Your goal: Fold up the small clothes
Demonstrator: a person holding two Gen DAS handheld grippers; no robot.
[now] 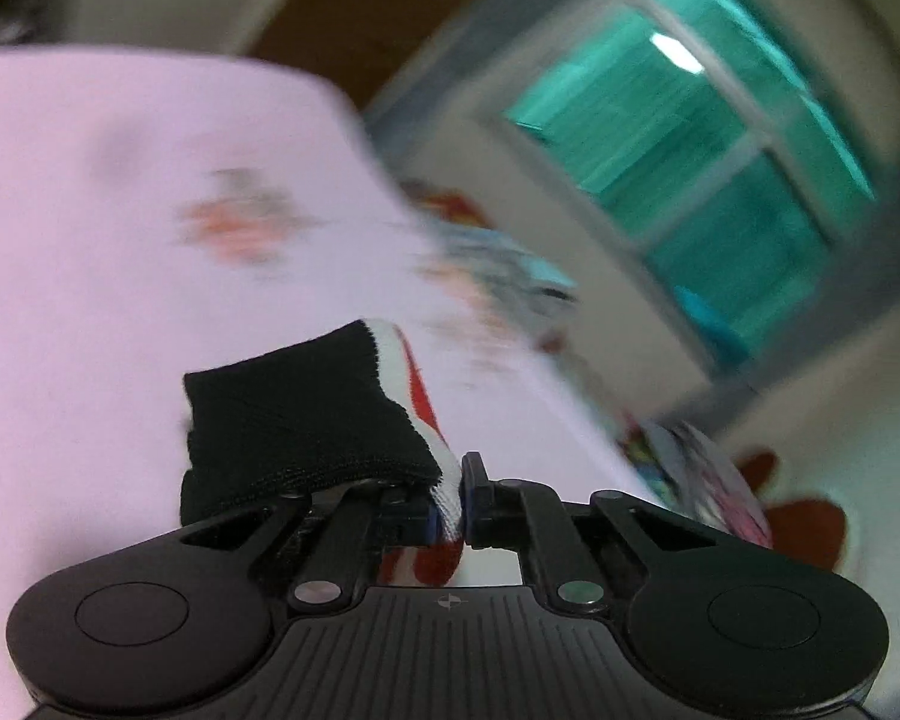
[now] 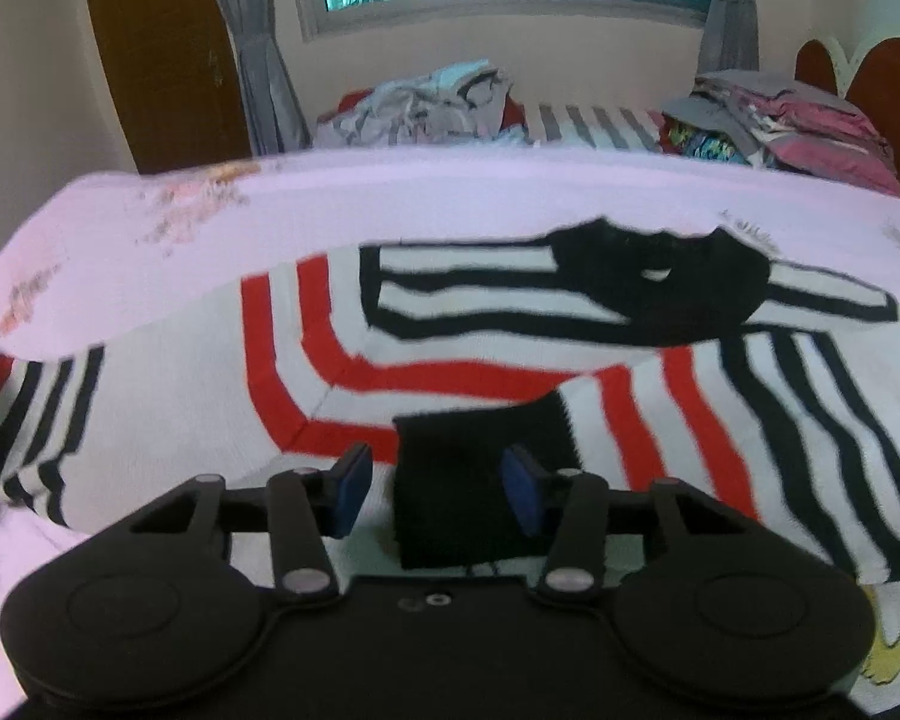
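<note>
Nearest the lens, the left gripper (image 1: 447, 501) was clamped on the black ribbed cuff (image 1: 306, 414) of a soft, light knit sweater striped white, red and black (image 2: 450, 348), spread on the pale pink bedsheet (image 2: 390, 204). The right gripper (image 2: 438, 489) stood apart around the other cuff (image 2: 480, 480), pads seemingly not pressing. Clothes piles (image 2: 780, 120) lay far off, blocking nothing.

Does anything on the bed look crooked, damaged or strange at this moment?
Nothing looks damaged. The striped red, black and white knitted sweater lies spread but rumpled on the pink bedsheet, its black cuff between the right gripper's open fingers. The left gripper is shut on another cuff. Loose clothes are heaped behind.
</note>
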